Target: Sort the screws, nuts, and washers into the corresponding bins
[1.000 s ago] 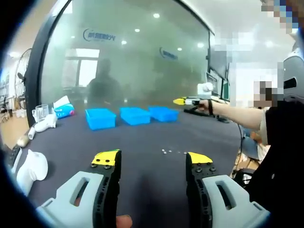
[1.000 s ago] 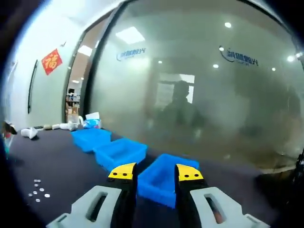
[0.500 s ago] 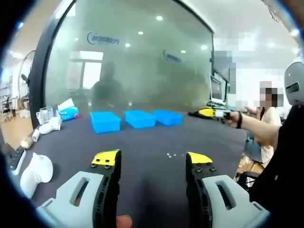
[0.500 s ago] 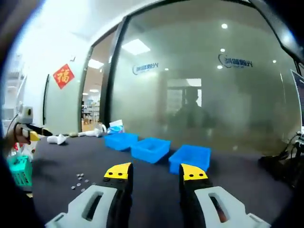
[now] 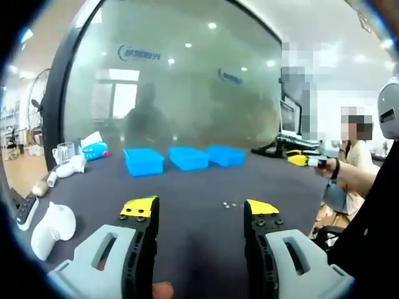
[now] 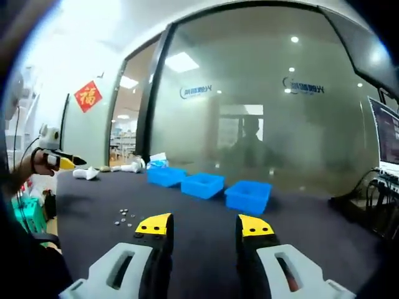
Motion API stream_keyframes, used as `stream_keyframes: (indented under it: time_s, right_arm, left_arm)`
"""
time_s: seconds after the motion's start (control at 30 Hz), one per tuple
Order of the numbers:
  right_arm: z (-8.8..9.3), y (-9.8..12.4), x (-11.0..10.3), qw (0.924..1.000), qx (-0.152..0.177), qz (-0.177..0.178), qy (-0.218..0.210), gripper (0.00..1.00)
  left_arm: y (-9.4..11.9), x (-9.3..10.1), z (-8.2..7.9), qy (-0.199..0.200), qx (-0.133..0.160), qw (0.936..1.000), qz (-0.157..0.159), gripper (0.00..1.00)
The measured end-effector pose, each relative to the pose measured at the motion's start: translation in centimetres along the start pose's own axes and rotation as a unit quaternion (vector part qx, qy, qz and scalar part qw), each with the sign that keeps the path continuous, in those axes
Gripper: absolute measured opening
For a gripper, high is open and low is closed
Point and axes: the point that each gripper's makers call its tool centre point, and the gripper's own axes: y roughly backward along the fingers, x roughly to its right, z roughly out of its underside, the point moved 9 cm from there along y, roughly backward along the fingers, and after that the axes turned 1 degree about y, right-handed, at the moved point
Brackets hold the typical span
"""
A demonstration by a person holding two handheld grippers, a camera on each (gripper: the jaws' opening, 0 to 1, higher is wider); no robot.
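- The left gripper (image 5: 199, 208) has its yellow-tipped jaws spread wide with nothing between them, held above the dark surface (image 5: 187, 243) and touching nothing.
- The right gripper (image 6: 204, 224) is likewise parted and empty, also clear of the surface; in the left gripper view it shows at the right, gripped by a person's hand (image 5: 325, 163).
- The task's things are a small scatter of hardware (image 6: 123, 215), lying loose on the surface on the near side of the bins, well apart from them; in the left gripper view the pieces sit just beyond the jaw tips. They are too small to tell screws from nuts from washers.
- Three blue bins stand in a row at the far side of the scatter, against the frosted glass wall (image 5: 187, 93): the left bin (image 5: 143, 161), the middle bin (image 5: 188, 157) and the right bin (image 5: 225, 155). What each holds cannot be seen.
- Left of the bins sit a tissue pack (image 5: 95, 149), a clear cup (image 5: 64, 152) and some white objects; a white controller-like thing (image 5: 53, 221) lies nearer.
- Risk, as I judge it: the pieces are tiny and flat, so wide jaws could slide off one or push the cluster apart, and a washer may not lift off the surface cleanly.
- A further risk is a wrong drop, since no bin shows a visible label.
- Neither gripper has yet taken a piece; sorting appears not to have begun.
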Motion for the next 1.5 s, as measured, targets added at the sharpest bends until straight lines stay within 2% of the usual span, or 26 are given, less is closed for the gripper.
stream_keyframes:
  time_s: [0.27,0.4,0.57,0.67,0.77,1.1,1.27,1.5]
  right_arm:
    - [0.2,0.6,-0.7,0.9997,-0.008,-0.021,-0.001,0.37]
    - [0.3,0.4,-1.1,0.9979,-0.020,-0.061,0.002,0.37]
    - [0.8,0.1,-2.0,0.9912,-0.045,-0.123,0.018,0.37]
    - [1.0,-0.1,-2.4,0.9876,-0.057,-0.142,0.035,0.38]
    - [1.1,-0.4,-2.7,0.9846,-0.068,-0.154,0.046,0.39]
    - [0.6,-0.6,-2.7,0.9832,-0.061,-0.170,0.028,0.38]
    - [0.8,-0.7,-2.7,0.9806,-0.068,-0.181,0.034,0.37]
    - [1.0,-0.7,-3.0,0.9761,-0.079,-0.198,0.044,0.37]
  left_arm:
    - [0.2,-0.4,0.2,0.000,-0.003,1.0000,-0.006,0.53]
    - [0.1,-0.4,0.3,-0.002,-0.008,1.0000,-0.003,0.53]
    - [0.0,-0.4,0.4,-0.003,-0.012,0.9999,0.002,0.53]
    - [0.0,-0.3,0.5,-0.004,-0.015,0.9999,0.004,0.53]
    - [0.0,-0.3,0.5,-0.005,-0.015,0.9998,0.006,0.53]
    - [-0.2,-0.4,0.9,-0.011,-0.029,0.9994,0.014,0.53]
    - [-0.5,-0.4,1.2,-0.016,-0.040,0.9987,0.027,0.53]
    - [-1.4,-0.5,1.5,-0.041,-0.073,0.9951,0.053,0.53]
